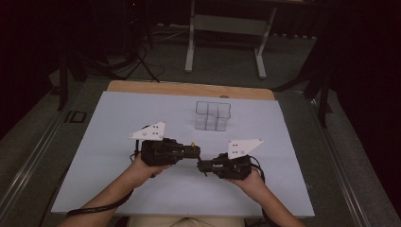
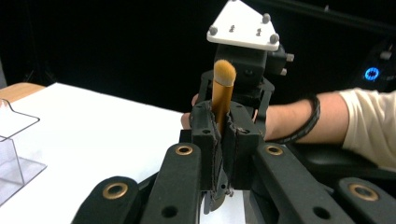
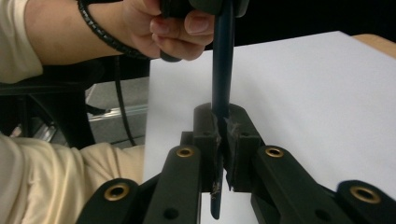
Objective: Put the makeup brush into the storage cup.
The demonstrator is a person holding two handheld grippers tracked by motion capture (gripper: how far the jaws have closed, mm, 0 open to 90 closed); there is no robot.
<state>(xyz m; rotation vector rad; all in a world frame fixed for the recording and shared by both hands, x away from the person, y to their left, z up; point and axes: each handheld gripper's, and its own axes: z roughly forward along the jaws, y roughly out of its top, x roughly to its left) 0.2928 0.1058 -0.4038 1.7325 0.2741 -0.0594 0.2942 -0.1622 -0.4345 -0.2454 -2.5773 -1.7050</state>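
A makeup brush (image 2: 223, 79) with a tan bristle head, a gold ferrule and a dark blue handle (image 3: 222, 56) spans between my two grippers above the white table sheet (image 1: 118, 189). My left gripper (image 2: 223, 126) is shut on the brush just below the ferrule, and the bristle head sticks out past the jaws. My right gripper (image 3: 220, 123) is shut on the dark handle. In the high view the left gripper (image 1: 195, 152) and the right gripper (image 1: 204, 165) meet tip to tip near the table's middle, with the bristle tip (image 1: 193, 145) showing between them.
A clear plastic organizer (image 1: 213, 116) with several compartments stands beyond the grippers toward the back; its corner (image 2: 14, 154) is at the left of the left gripper view. A wooden table edge (image 1: 189, 89) lies behind the sheet, and a metal stand (image 1: 227, 28) is on the floor farther back.
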